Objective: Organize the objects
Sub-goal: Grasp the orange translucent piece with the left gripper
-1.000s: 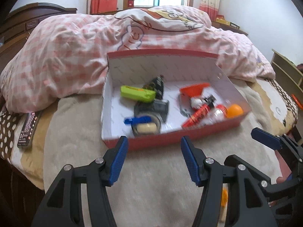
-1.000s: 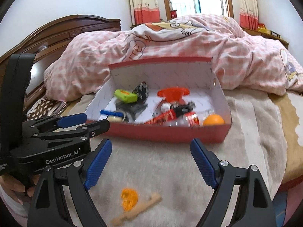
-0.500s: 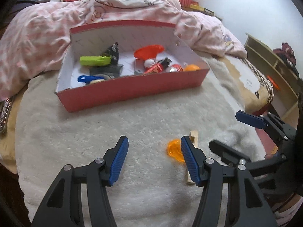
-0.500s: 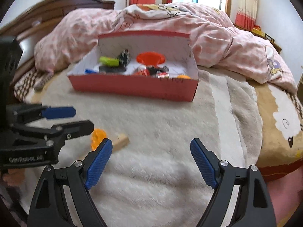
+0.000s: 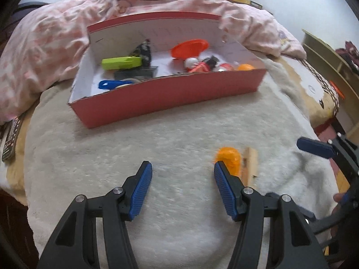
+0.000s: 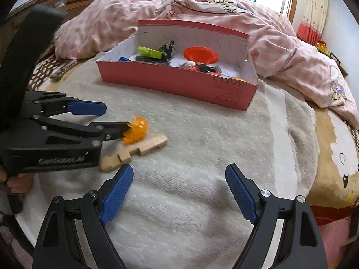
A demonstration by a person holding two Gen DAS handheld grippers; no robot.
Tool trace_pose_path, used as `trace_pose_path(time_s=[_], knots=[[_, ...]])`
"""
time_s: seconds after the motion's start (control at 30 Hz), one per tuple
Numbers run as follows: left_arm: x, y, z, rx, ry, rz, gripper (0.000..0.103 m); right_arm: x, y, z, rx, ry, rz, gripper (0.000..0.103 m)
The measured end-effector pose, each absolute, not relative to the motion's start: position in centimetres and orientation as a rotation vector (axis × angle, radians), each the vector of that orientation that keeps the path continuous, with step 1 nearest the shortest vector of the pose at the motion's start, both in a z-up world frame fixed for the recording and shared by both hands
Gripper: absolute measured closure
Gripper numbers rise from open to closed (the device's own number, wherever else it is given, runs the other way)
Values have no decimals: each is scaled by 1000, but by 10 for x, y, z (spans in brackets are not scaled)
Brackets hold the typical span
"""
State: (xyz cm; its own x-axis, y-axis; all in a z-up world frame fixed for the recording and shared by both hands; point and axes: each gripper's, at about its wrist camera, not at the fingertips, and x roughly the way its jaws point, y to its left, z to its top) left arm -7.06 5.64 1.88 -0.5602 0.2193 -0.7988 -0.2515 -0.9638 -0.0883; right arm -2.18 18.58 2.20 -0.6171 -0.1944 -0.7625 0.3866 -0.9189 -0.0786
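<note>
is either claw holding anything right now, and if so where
Nothing is held. The left claw and right claw are both open over the blanket, empty.

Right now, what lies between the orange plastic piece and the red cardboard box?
Only bare white fluffy blanket lies between the orange plastic piece and the red cardboard box; the right wrist view shows it.

My left gripper (image 5: 182,188) points down and forward, its jaws apart with nothing between the blue pads. In the right wrist view it enters from 9 o'clock, and a few fingers (image 6: 16,182) of my hand show behind its body. My right gripper (image 6: 179,192) also tilts downward, jaws wide and empty. In the left wrist view it shows at 3 o'clock.
</note>
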Motion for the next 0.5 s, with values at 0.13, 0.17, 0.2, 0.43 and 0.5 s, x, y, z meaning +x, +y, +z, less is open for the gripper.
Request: trace_pose_path(time_s=[0.13,0.17,0.2,0.43,0.5], knots=[[-70,59,21,-1275,22,2512,45,-23,180,20,1160,317,-2508,16],[-69,61,22,-1264,15,2495,45,-22,179,19,1161,325,-2500,16],[-69,63,23,-1257,6,2476,45,-22,179,18,1162,333,-2499,16],[-71,73,23,-1248,-20,2437,45,-24,184,16,1167,300,-2499,16],[-74,77,22,-1248,-18,2423,45,-24,184,15,1169,289,-2498,16]])
